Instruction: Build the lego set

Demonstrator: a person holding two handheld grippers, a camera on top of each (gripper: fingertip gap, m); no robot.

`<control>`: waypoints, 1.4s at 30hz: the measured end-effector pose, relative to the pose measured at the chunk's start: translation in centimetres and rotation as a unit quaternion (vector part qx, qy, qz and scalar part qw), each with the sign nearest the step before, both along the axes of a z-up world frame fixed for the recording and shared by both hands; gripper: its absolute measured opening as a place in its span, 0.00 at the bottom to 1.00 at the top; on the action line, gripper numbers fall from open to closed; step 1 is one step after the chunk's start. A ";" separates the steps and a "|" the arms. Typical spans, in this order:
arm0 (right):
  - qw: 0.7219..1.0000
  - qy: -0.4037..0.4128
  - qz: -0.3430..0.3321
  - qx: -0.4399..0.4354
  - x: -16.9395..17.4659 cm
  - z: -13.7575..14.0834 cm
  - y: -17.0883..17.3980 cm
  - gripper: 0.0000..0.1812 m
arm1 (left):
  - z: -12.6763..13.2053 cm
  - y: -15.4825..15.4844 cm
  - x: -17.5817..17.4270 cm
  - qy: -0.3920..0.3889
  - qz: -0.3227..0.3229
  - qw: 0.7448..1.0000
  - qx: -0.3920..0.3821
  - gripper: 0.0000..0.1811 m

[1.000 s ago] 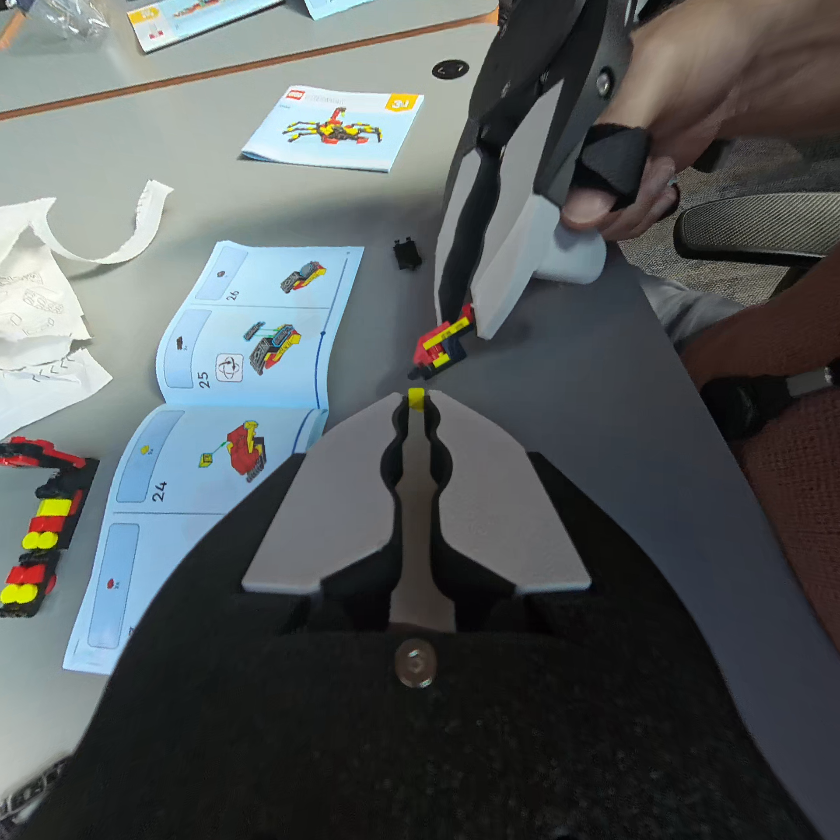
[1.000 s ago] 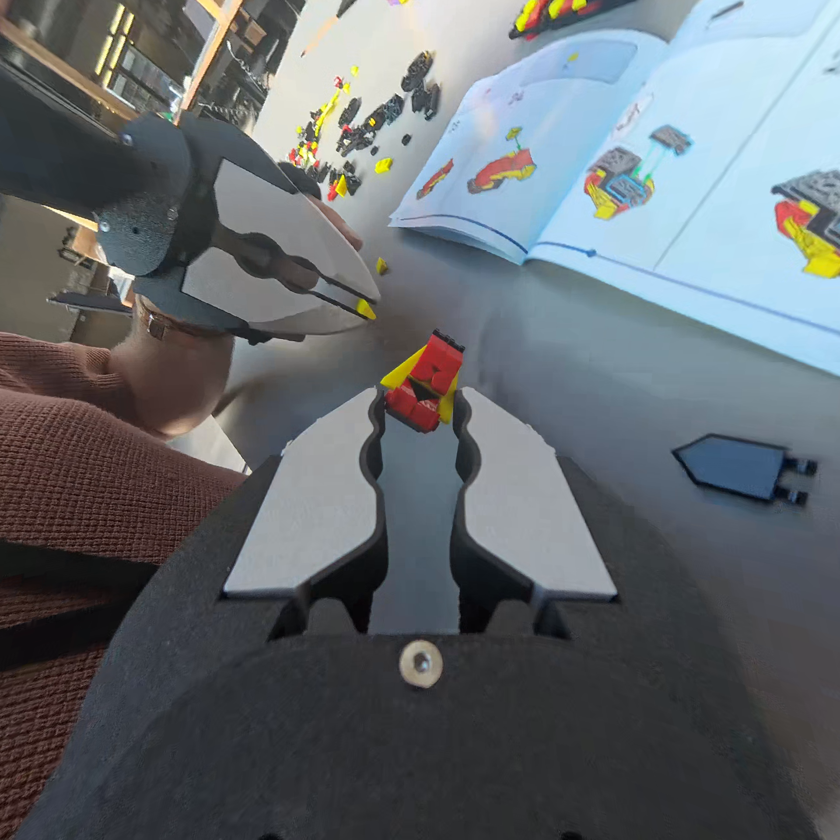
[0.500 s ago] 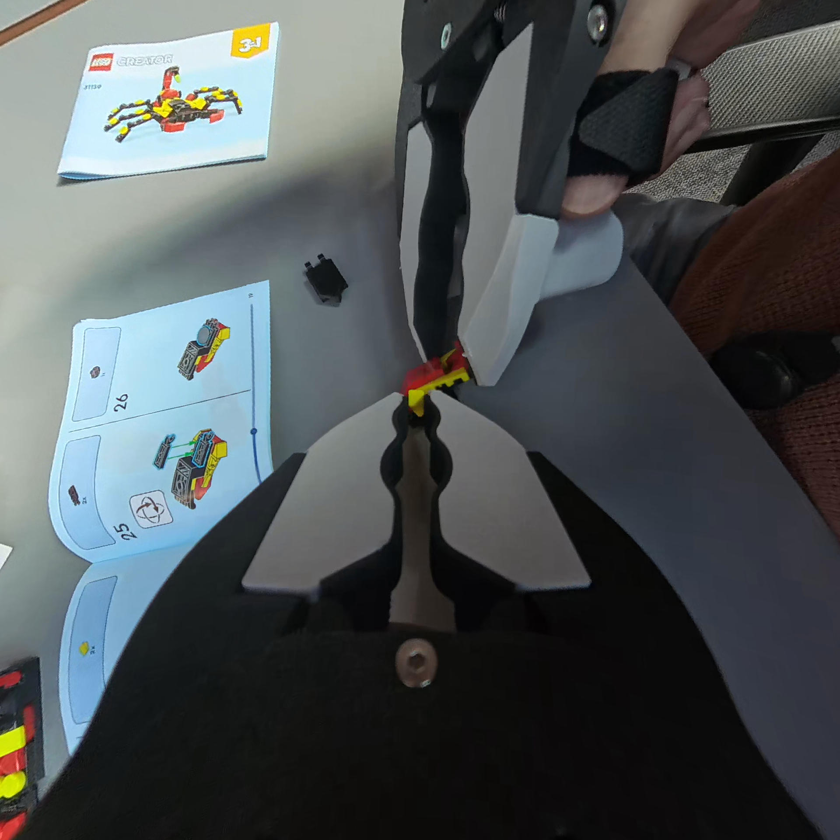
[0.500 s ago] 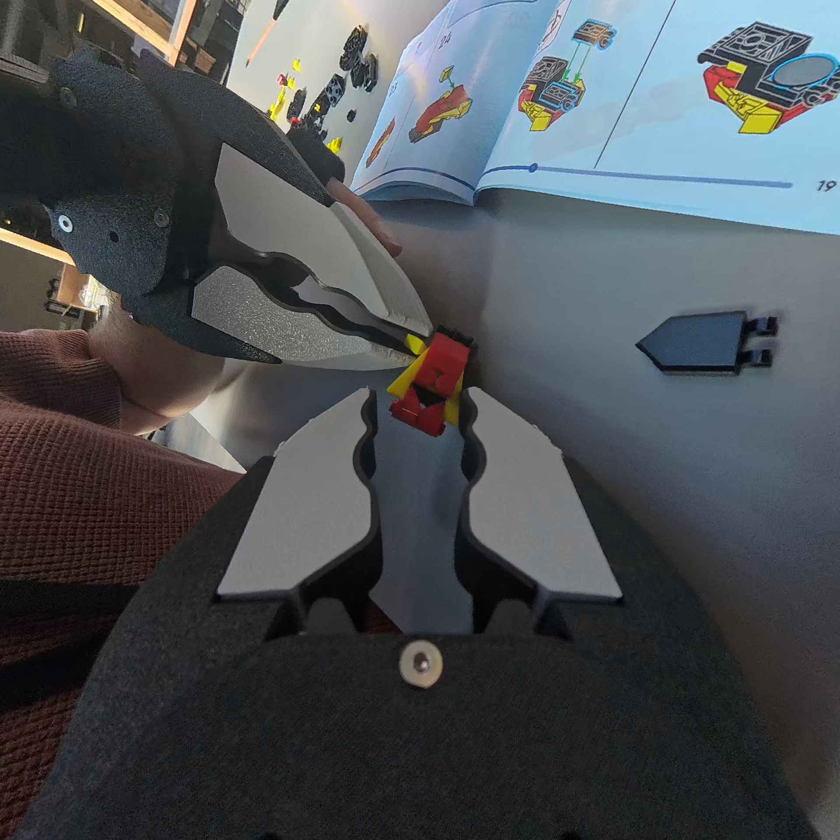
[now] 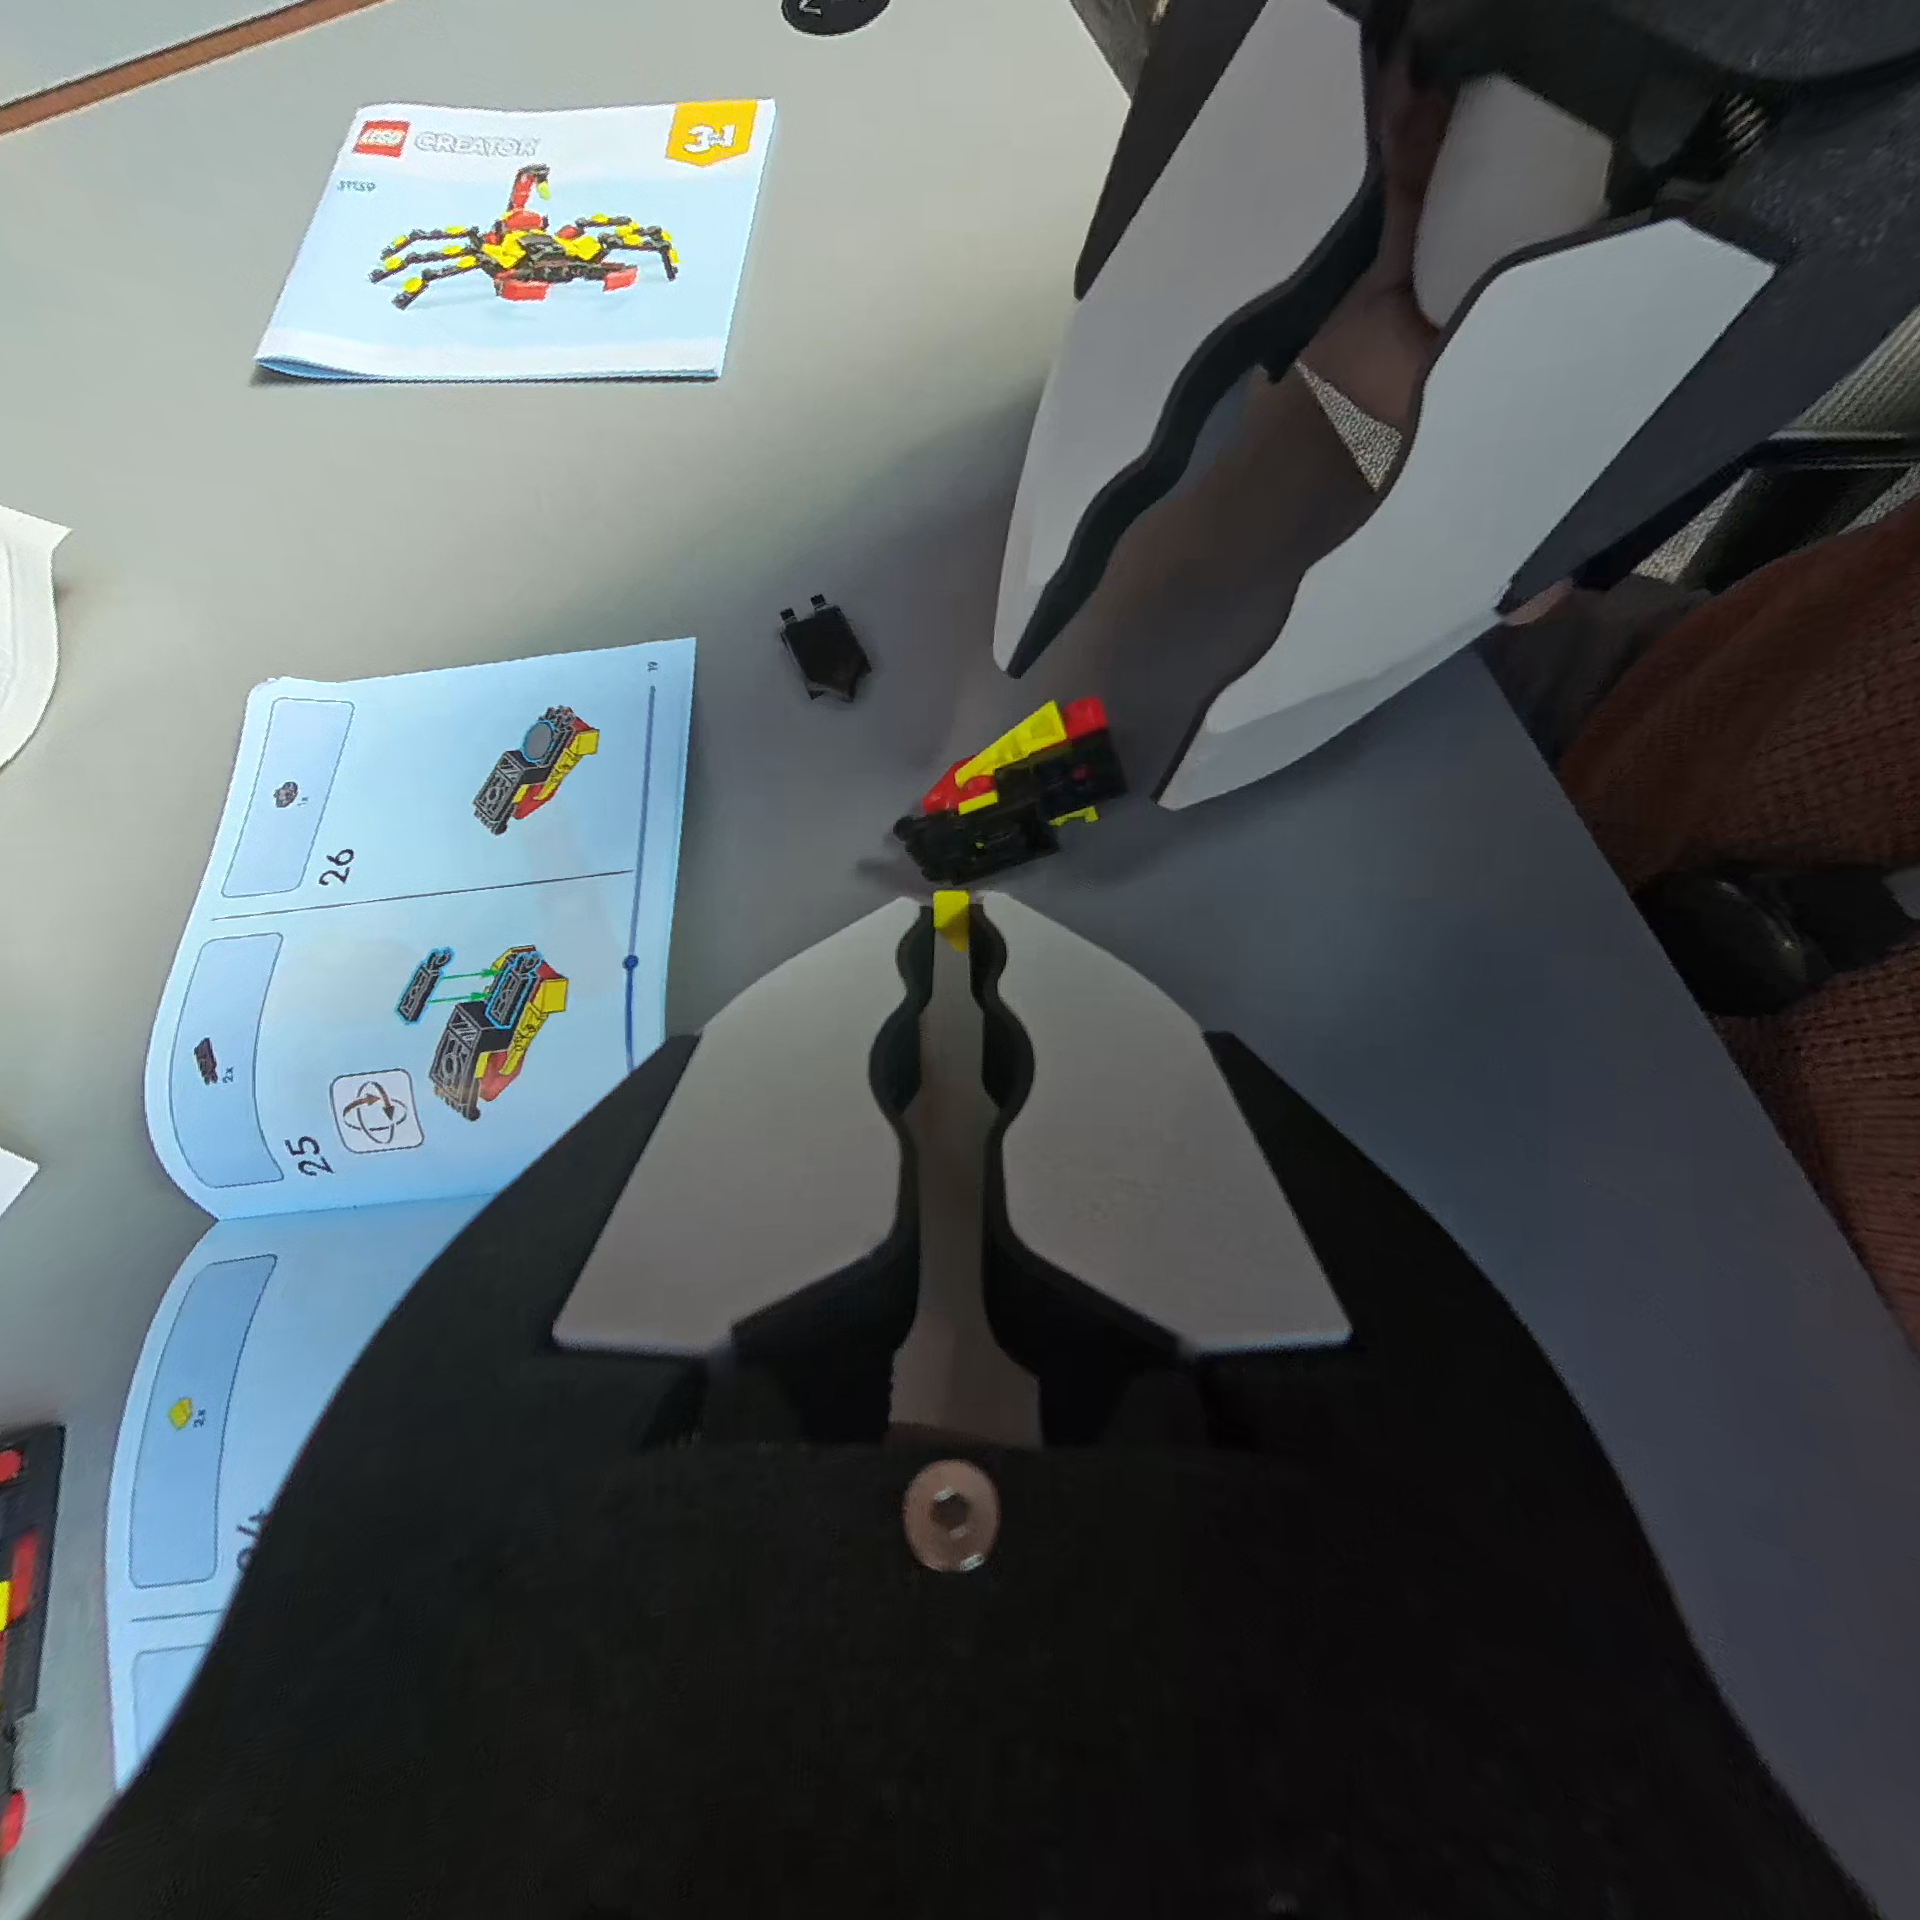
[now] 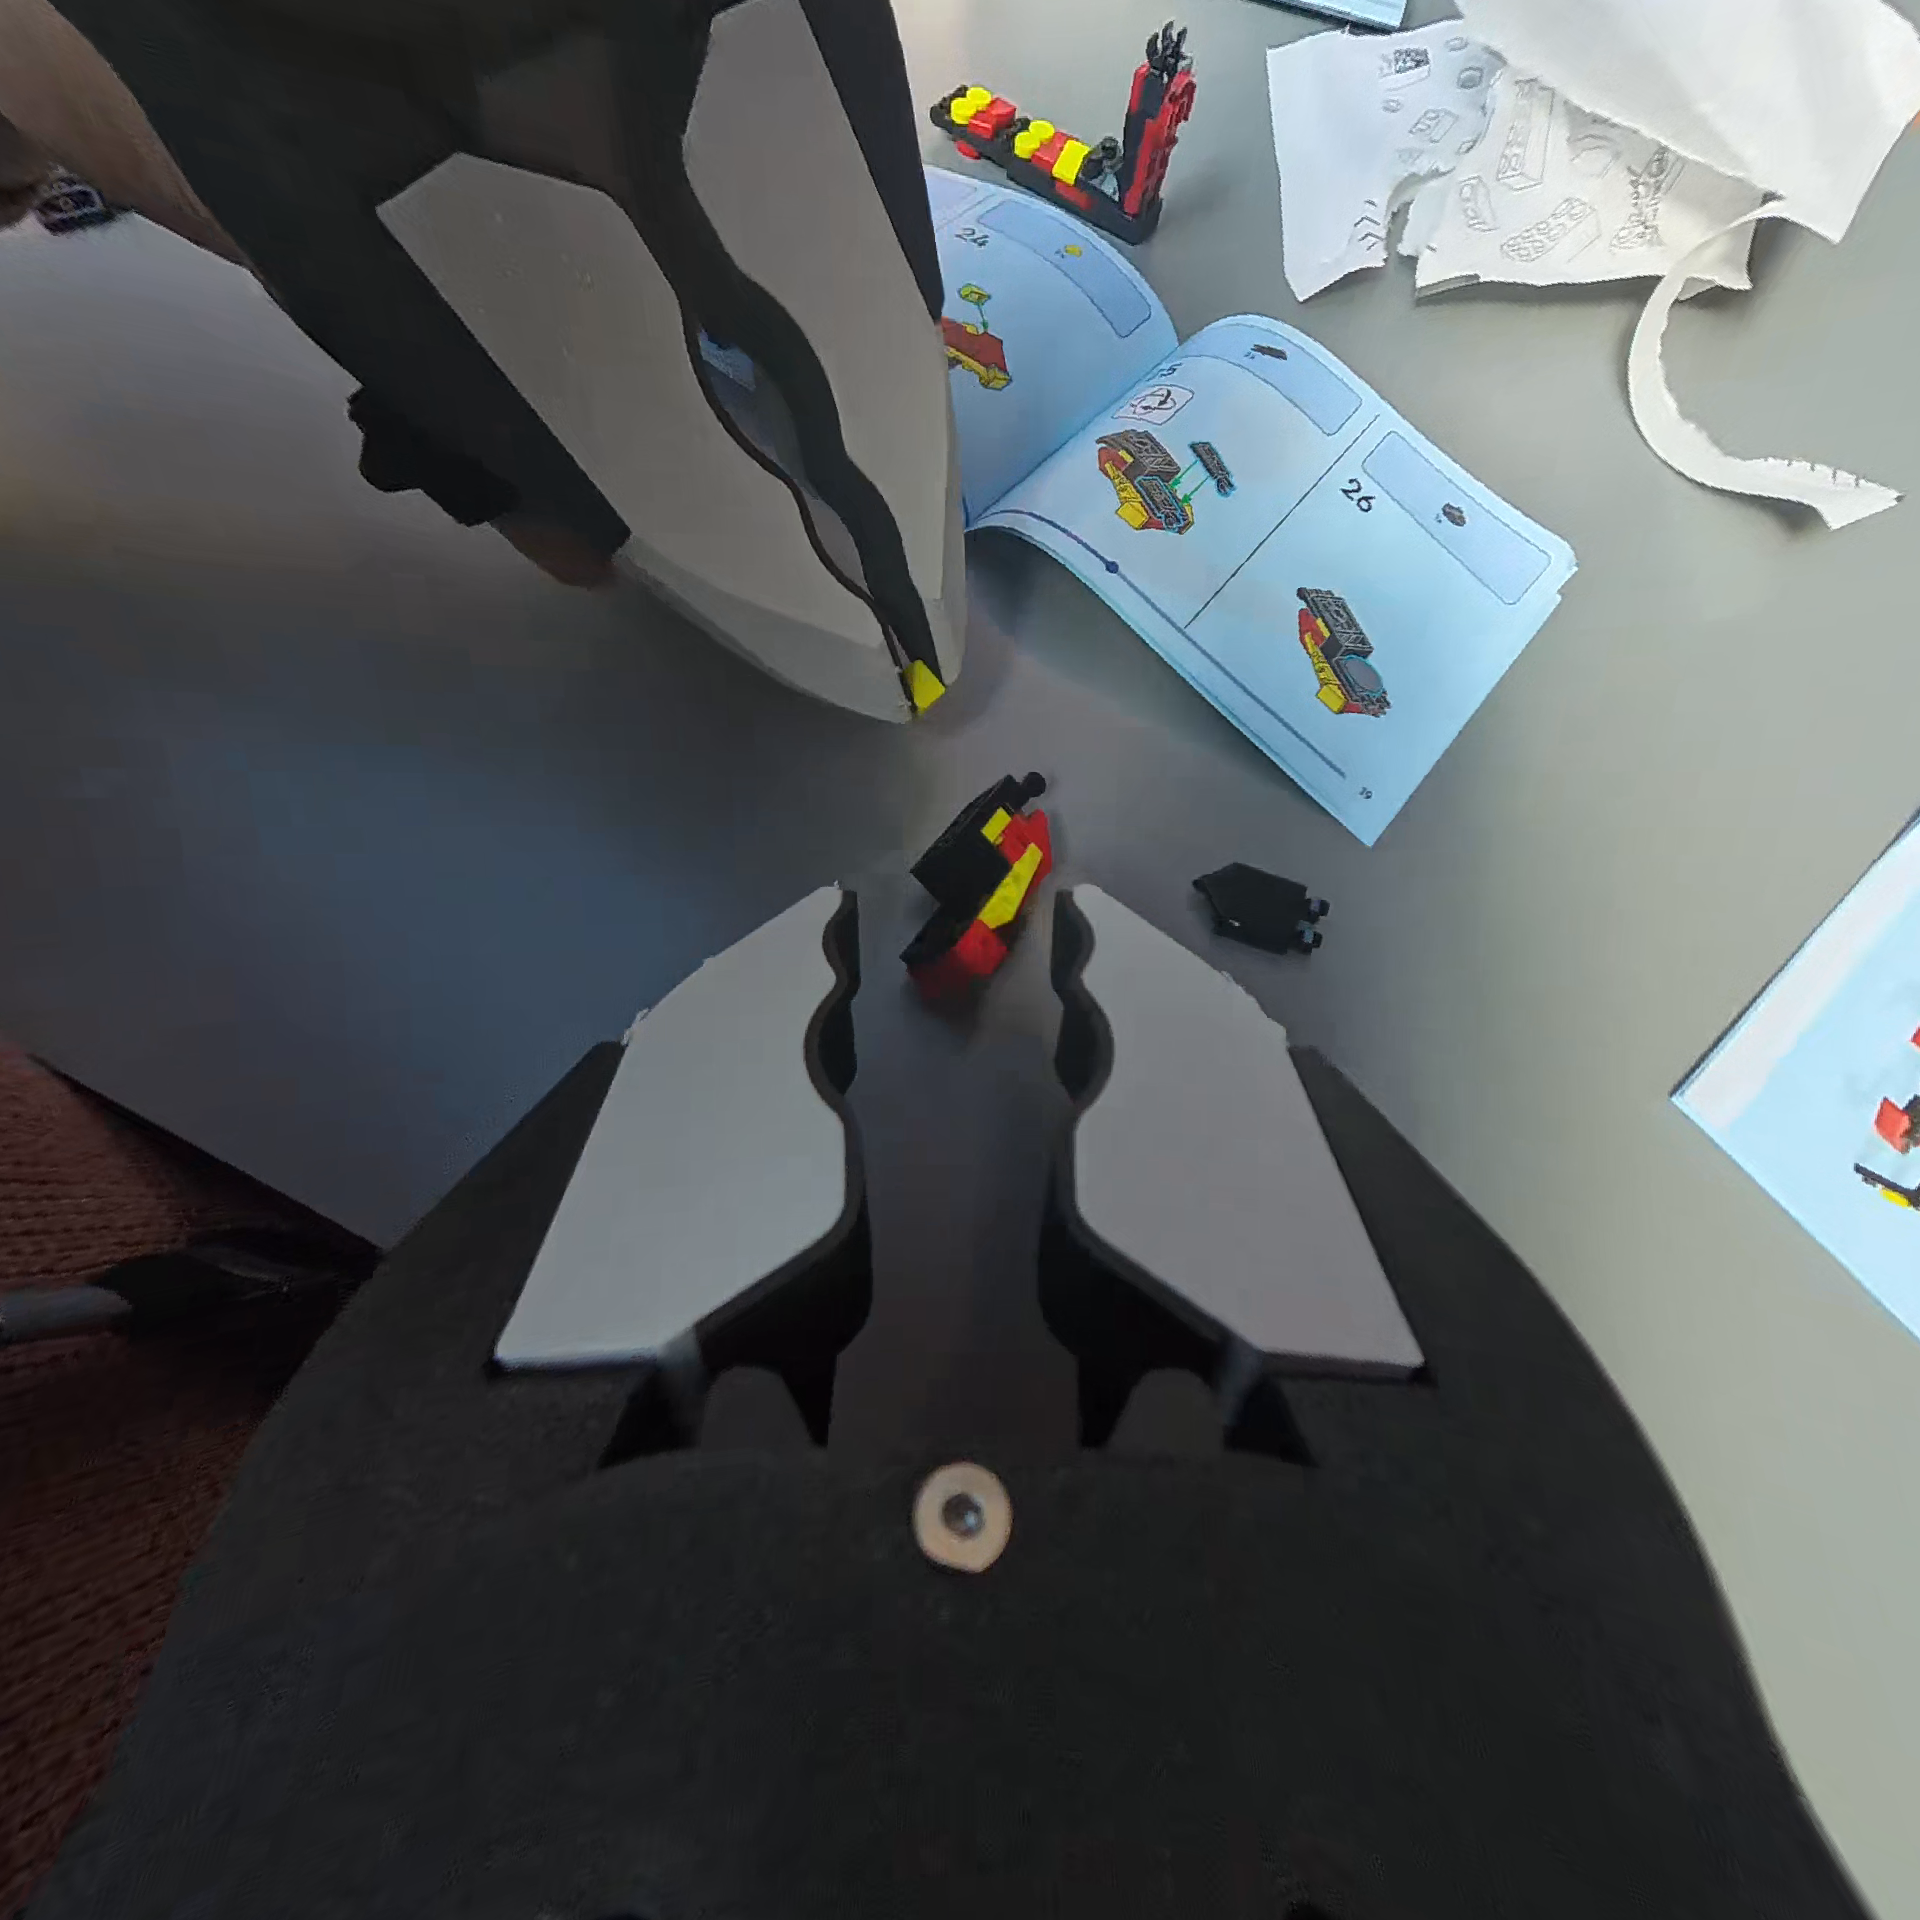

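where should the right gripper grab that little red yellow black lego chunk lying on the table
Grip the small assembly across its long flat sides, at the red-and-yellow end nearest the right gripper. It lies on the table lengthwise between the open jaws, so closing straight from this side probably works. Avoid the black studded far end, where the left gripper brings its yellow piece.

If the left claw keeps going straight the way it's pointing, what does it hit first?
Most likely the small red, yellow and black lego assembly lying just past the left claw, which is shut on a yellow piece. Height above the table is unclear.
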State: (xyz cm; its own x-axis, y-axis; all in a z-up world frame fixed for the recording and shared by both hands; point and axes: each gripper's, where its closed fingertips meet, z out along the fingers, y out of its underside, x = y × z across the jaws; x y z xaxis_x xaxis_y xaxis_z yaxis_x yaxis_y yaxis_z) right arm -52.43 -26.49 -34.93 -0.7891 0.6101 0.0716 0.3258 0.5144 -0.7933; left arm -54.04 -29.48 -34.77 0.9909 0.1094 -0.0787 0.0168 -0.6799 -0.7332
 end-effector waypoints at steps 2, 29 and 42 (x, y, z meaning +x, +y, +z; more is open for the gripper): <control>0.999 -0.026 -0.015 -0.021 0.0 -0.2 0.9 0.19 | 0.1 -0.3 0.2 -0.004 0.014 1.000 0.013 0.03; 0.959 -0.112 0.055 -0.255 -0.7 4.2 2.6 0.06 | 7.6 2.2 3.4 0.011 0.059 0.946 0.317 0.03; 0.971 -0.177 0.044 -0.153 -1.1 0.3 3.1 0.06 | 6.5 0.4 2.9 0.038 0.135 0.955 0.261 0.03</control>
